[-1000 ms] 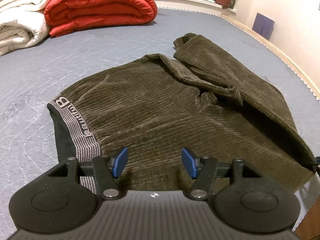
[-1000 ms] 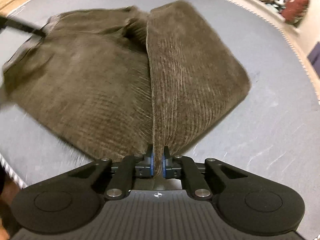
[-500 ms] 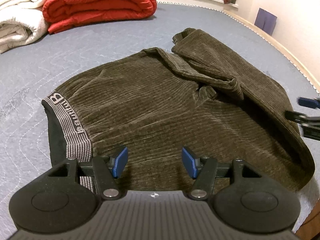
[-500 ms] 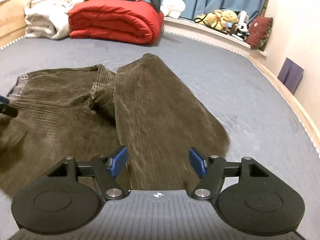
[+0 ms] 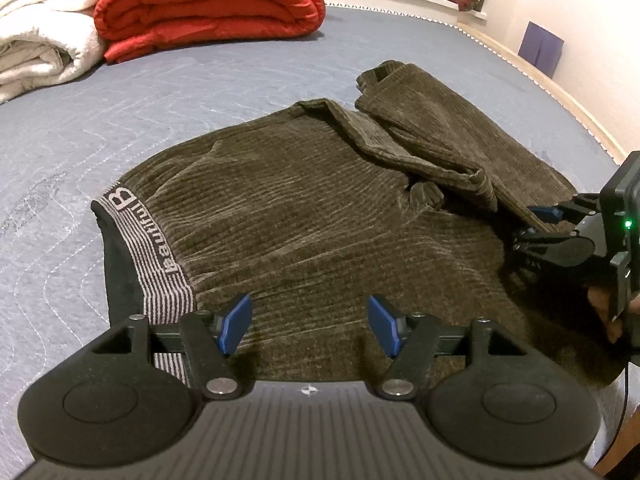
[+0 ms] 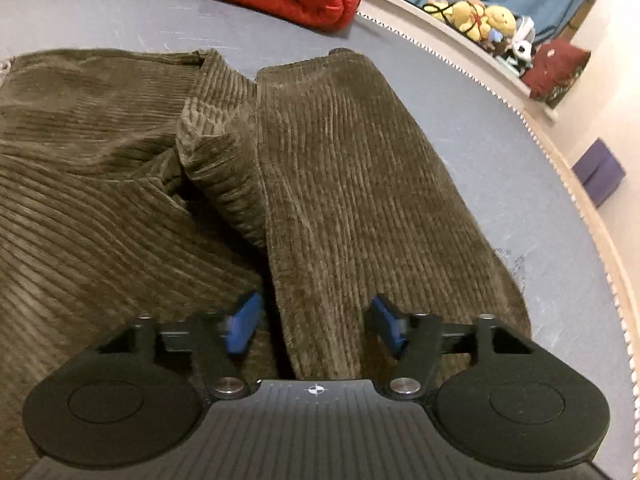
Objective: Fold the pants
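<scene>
— Left gripper (image 5: 309, 326) first: where is it?

— Low over the near edge of the olive-brown corduroy pants (image 5: 320, 216), beside the grey striped waistband (image 5: 158, 258) with its white lettering. Its blue pads stand well apart with only flat cloth below them, gripping nothing; the jaws have just been opening a little further.

— And the right gripper (image 6: 314, 326)?

— Over the folded-back trouser leg (image 6: 360, 184), near its end. The jaws have just been closing, yet the pads are apart; the leg's inner edge lies between them, unpinched as far as I can tell. In the left wrist view the same gripper (image 5: 540, 228) reaches in from the right side, a person's fingers (image 5: 604, 308) on its handle.

— Where do the pants lie?

— Spread on the grey quilted mattress (image 5: 120, 112), close to its near edge, one leg doubled over the body. A folded red duvet (image 5: 208, 4) and cream blankets (image 5: 36, 28) sit at the far edge, well apart from them.
</scene>
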### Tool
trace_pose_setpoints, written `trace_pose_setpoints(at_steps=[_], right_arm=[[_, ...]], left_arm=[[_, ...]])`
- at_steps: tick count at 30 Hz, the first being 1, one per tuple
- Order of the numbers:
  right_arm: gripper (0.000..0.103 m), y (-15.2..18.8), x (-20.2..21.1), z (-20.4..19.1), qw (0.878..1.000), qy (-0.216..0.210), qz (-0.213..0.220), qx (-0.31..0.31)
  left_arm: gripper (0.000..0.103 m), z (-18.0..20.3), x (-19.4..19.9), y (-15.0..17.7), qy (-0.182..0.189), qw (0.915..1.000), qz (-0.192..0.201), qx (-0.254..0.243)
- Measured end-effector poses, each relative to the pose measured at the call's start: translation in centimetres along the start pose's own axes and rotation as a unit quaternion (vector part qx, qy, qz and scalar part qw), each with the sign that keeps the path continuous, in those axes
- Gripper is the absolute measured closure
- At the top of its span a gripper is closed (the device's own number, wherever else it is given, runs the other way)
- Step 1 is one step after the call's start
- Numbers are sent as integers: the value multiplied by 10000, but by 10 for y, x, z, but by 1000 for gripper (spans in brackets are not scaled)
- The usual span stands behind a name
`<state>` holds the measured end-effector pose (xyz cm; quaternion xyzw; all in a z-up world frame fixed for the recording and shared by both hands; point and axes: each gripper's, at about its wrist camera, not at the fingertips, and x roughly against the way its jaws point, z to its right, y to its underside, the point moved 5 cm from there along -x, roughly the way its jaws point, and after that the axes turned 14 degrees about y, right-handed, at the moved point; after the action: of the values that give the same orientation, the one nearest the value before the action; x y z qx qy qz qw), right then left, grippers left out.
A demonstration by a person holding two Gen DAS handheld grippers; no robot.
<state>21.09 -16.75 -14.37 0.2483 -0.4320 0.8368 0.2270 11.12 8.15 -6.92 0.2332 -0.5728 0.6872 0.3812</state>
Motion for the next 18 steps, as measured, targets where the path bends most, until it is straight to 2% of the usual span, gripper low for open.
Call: trace_pose_setpoints(at_steps=[1,6,9,12,15,18], right_arm=[[69,-2,-2,1,10000,21,6,-36],[90,-1,3,26,9985,83,105,-527],[92,5,15,55,9949,-10,164,-1000],[93,20,30,97,9843,-354,115,-1725],[94,57,38,146,9745,-370,-154,-2210],[94,119,38,192,9629,-294,-787,-2563]], left_arm=[[32,0,0,-1,2,10000,11,-14],[28,2,1,1,4,9999,13,-110],[28,0,1,2,3,10000,14,-86],[28,-1,4,4,6,10000,45,-73],[28,-2,7,6,69,9999,56,-77],[28,-1,9,5,129,9998,74,-150]])
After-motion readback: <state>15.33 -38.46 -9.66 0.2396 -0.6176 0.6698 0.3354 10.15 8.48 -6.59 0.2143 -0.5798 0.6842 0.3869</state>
